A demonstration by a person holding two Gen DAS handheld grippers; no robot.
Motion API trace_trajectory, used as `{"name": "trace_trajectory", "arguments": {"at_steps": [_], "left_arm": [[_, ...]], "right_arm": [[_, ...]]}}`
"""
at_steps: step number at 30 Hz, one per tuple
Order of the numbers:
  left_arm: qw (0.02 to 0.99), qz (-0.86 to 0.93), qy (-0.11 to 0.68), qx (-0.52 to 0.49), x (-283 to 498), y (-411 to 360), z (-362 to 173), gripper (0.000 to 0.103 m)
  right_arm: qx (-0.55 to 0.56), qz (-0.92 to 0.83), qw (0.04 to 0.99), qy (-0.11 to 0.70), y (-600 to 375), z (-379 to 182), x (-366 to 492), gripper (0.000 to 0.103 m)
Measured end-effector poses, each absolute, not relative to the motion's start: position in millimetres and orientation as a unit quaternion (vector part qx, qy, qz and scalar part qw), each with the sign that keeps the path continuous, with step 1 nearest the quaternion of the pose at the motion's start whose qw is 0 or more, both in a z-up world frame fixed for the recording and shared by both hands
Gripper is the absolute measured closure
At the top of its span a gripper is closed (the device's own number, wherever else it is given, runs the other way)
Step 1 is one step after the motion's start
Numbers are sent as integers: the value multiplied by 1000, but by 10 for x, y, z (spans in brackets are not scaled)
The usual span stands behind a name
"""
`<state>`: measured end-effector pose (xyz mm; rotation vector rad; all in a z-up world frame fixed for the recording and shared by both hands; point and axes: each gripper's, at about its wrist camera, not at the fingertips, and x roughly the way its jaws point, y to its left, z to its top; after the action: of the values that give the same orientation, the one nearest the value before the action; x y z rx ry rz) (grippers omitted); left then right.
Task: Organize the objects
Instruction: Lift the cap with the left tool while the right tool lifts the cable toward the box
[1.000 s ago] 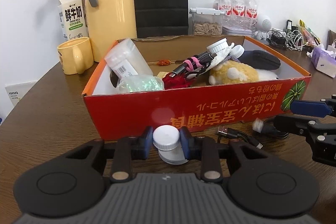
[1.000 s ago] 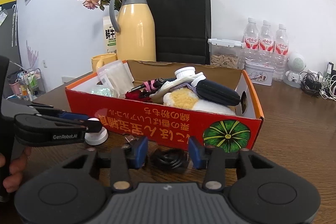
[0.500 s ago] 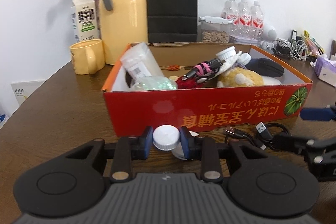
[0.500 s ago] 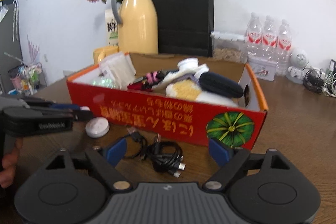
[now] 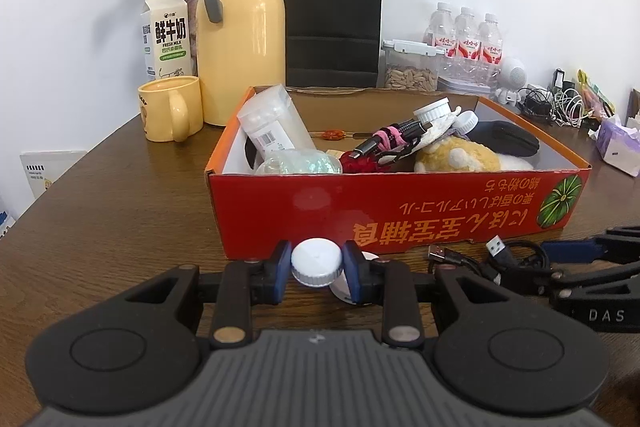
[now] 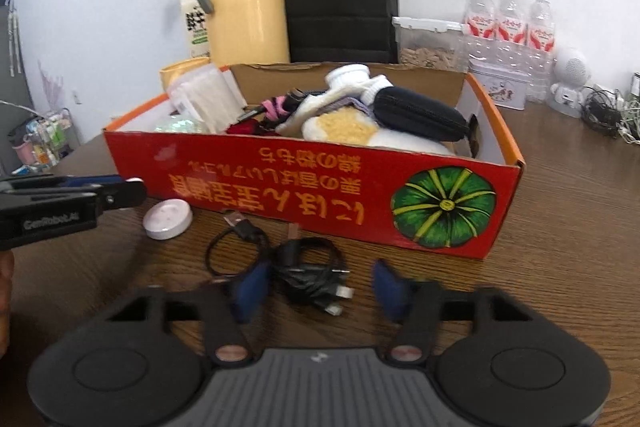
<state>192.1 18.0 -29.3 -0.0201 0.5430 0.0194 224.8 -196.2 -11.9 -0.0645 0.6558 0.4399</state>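
My left gripper (image 5: 316, 265) is shut on a white screw cap (image 5: 317, 261) and holds it above the table in front of the red cardboard box (image 5: 400, 211). A white round jar (image 6: 168, 219) lies on the table below it. My right gripper (image 6: 320, 287) is open around a bundle of black USB cable (image 6: 308, 275) on the table in front of the box (image 6: 280, 187). The box holds a plush toy (image 5: 452, 155), a black pouch (image 6: 420, 117), a plastic container (image 5: 272, 125) and other items.
A yellow thermos (image 5: 240, 35), yellow mug (image 5: 170, 113), milk carton (image 5: 166, 35), flowers and a black paper bag (image 5: 332, 11) stand behind the box. Water bottles (image 5: 464, 39), a seed container, tangled cables and a tissue pack (image 5: 618, 147) are at the back right.
My left gripper has lifted the white cap off the jar and drawn back. My right gripper has opened and pulled back slightly from the cable, which now lies loose on the table.
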Motion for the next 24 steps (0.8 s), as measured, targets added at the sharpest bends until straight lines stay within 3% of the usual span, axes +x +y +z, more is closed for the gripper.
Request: {"name": "trace_trajectory", "arguments": {"at_steps": [1,2,16,24], "left_arm": [[963,10,268,-10,1915,182,-293,74],[963,11,267,-11,1905,185,-293,74],[966,15,258,-17,1732,222,-232,74],[976,-6,217,-17,1669,138,74,74]], "right_arm": [[-32,215,923,318,-1957,-112,2239,71],[-30,217,922,318,-1960,-109,2234,72],[-19,212,939,272,-2025,47,1990,73],[-15,223,949,224,-2007,329,1883,73]]}}
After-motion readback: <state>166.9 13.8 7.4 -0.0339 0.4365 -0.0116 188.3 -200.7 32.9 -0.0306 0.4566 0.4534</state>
